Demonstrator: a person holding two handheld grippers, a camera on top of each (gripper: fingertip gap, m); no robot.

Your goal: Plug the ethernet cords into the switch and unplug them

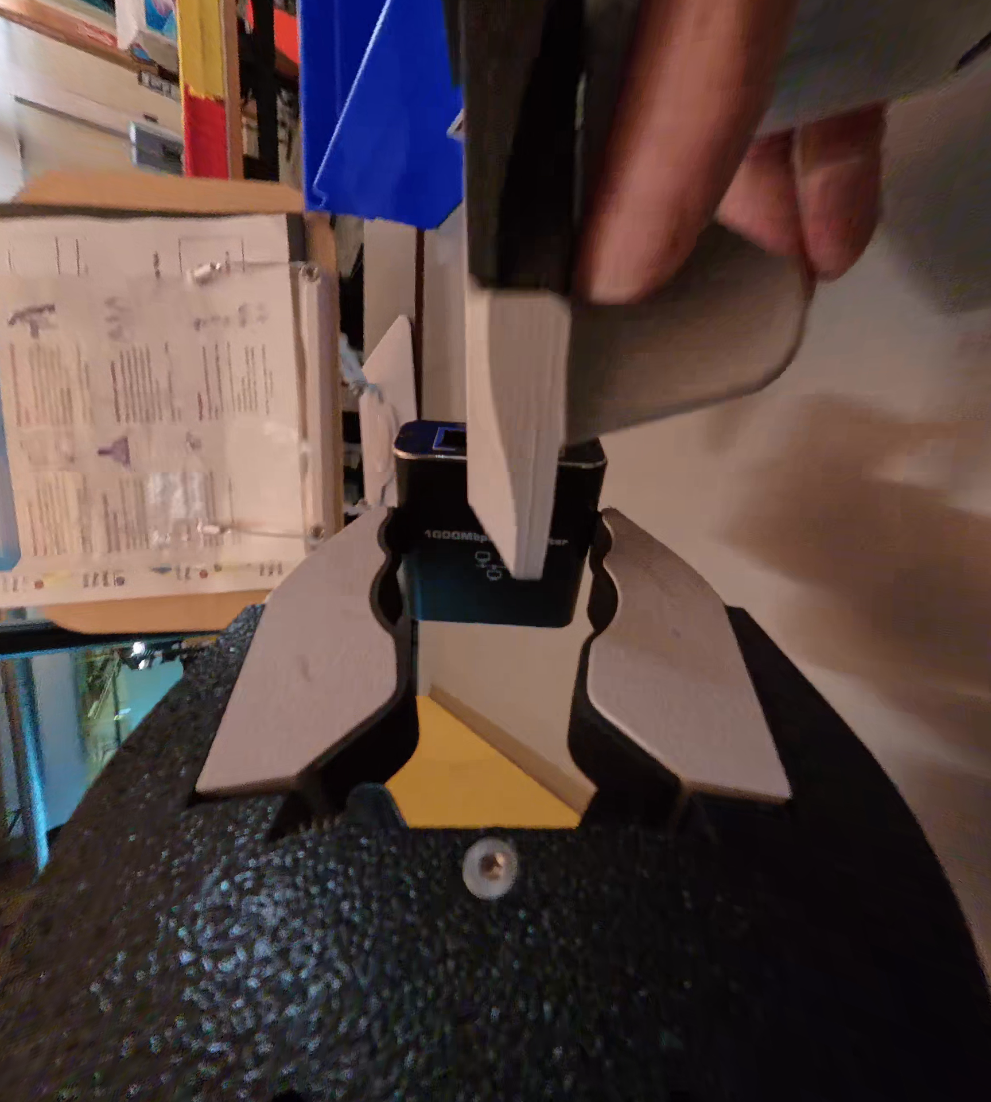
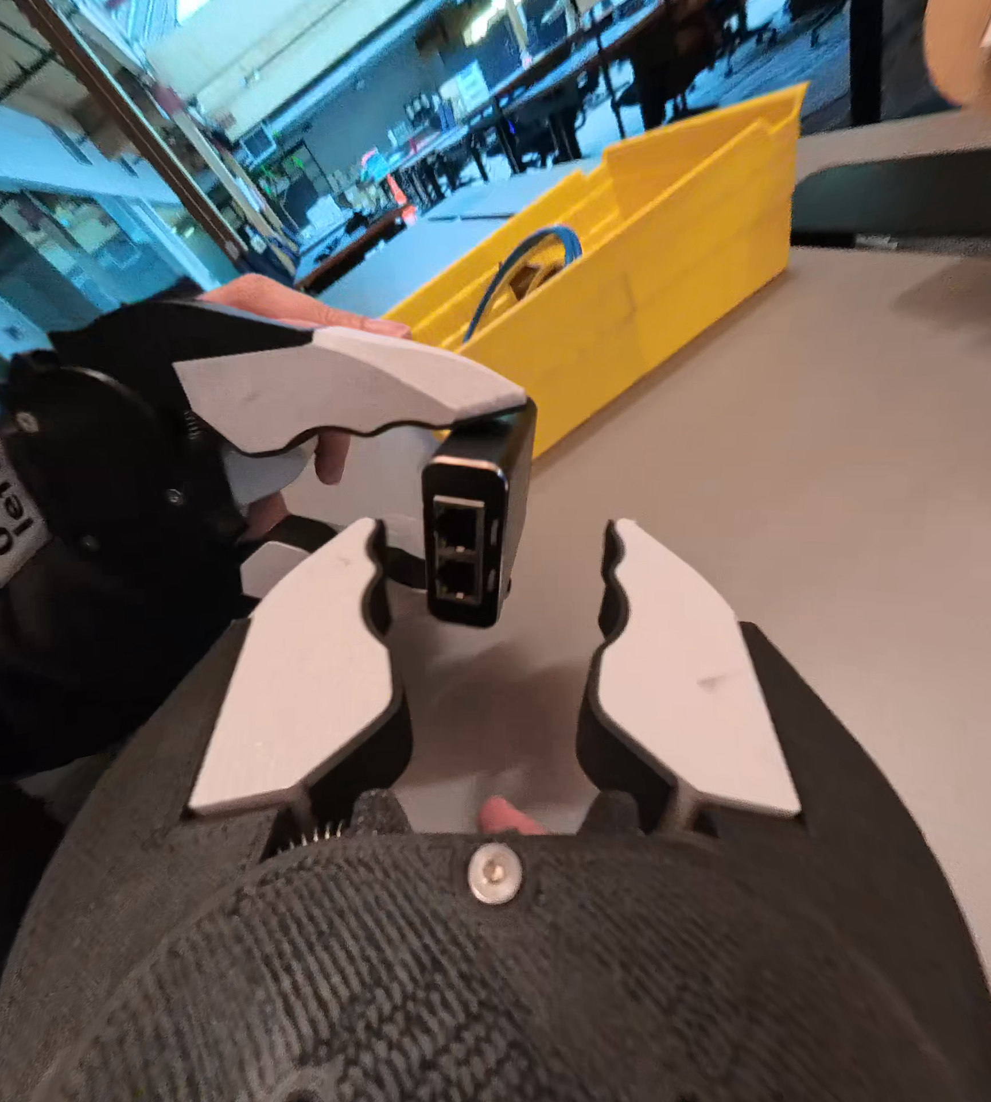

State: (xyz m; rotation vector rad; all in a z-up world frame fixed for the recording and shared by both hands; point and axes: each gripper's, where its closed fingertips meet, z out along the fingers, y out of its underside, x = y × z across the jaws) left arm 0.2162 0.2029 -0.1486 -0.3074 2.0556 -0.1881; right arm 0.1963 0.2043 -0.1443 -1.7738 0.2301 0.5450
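Observation:
My left gripper (image 1: pixel 493 566) is shut on the black ethernet switch (image 1: pixel 439 495) and holds it by its sides, up off the table. In the right wrist view the switch (image 2: pixel 469 536) shows two empty ports facing the camera, under the left gripper's grey finger (image 2: pixel 361 387). My right gripper (image 2: pixel 493 566) is open and empty, with the switch's port end just beyond its fingertips, nearer the left one. One of its fingers (image 1: pixel 516 417) lies across the switch's flat face in the left wrist view. A blue cord (image 2: pixel 540 250) lies coiled in the yellow bin (image 2: pixel 630 334).
The yellow bin stands on the grey table (image 2: pixel 838 536) behind the switch. A blue bin (image 1: pixel 385 119) and a board with printed sheets (image 1: pixel 123 405) show beyond the left gripper. A hand (image 1: pixel 719 149) holds the right gripper.

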